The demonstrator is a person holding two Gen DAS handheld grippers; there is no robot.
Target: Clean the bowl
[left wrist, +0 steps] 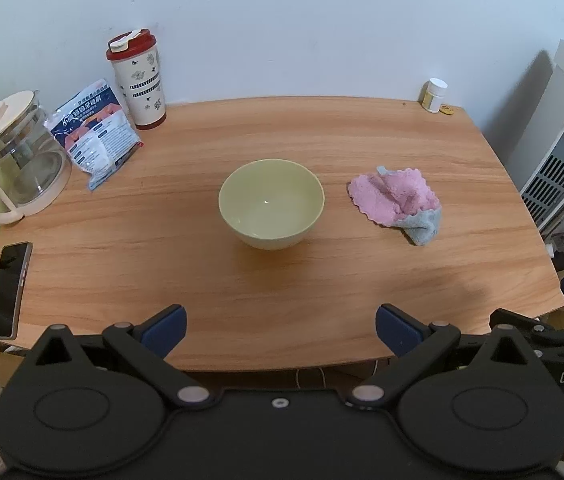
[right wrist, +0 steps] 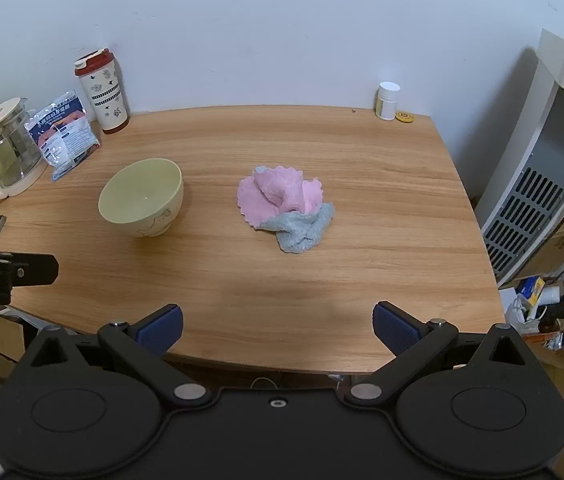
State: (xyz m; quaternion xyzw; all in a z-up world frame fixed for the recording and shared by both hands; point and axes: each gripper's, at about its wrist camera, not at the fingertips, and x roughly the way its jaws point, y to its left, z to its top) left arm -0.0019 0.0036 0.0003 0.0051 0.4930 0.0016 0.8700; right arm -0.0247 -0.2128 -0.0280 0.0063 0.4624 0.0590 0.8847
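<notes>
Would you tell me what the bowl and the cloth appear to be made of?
Bowl: likely glazed ceramic or melamine, pale green, smooth with a small glint inside. Cloth: soft fleecy microfibre, pink one side, grey the other, with scalloped edges.

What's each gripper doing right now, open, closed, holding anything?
Left gripper: open, empty, back at the table's near edge, facing the bowl.
Right gripper: open, empty, facing the pink and grey cloth.
</notes>
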